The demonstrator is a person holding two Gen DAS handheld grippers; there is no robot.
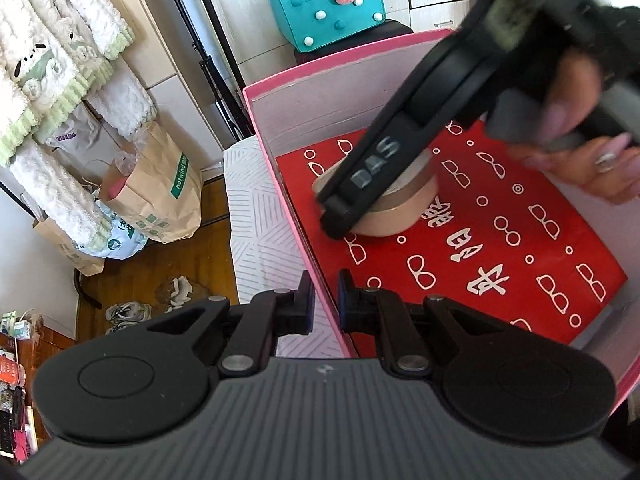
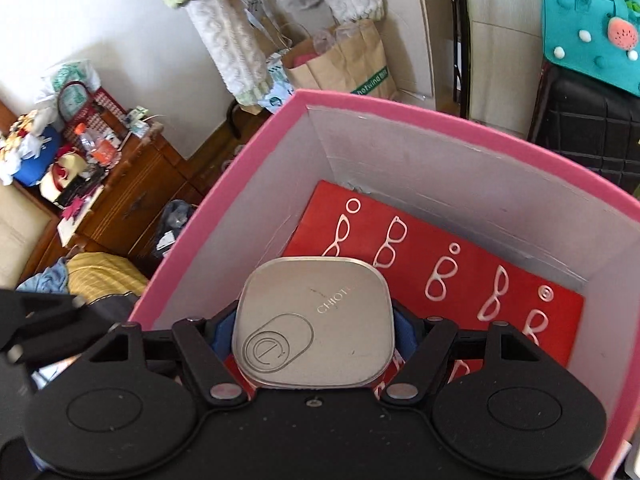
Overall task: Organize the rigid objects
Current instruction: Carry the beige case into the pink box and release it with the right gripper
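**Tin held inside the pink box**

The box (image 2: pixel 256 152) holds a red sheet (image 2: pixel 460 264) (white glasses print) on its floor. Inside the box, the right gripper (image 2: pixel 314 334) pinches the tin (image 2: pixel 312 324); the left gripper (image 1: pixel 325 304) clamps the box's wall

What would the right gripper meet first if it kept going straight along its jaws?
Probably the red glasses-print box lining the bottom of the pink box; the right gripper, carrying the CHIOTURE case, aims down at it. Depth is unclear.

pink box (image 2: pixel 460 148) walls hem tin (image 2: pixel 312 320), red floor (image 2: pixel 460 280) beyond open
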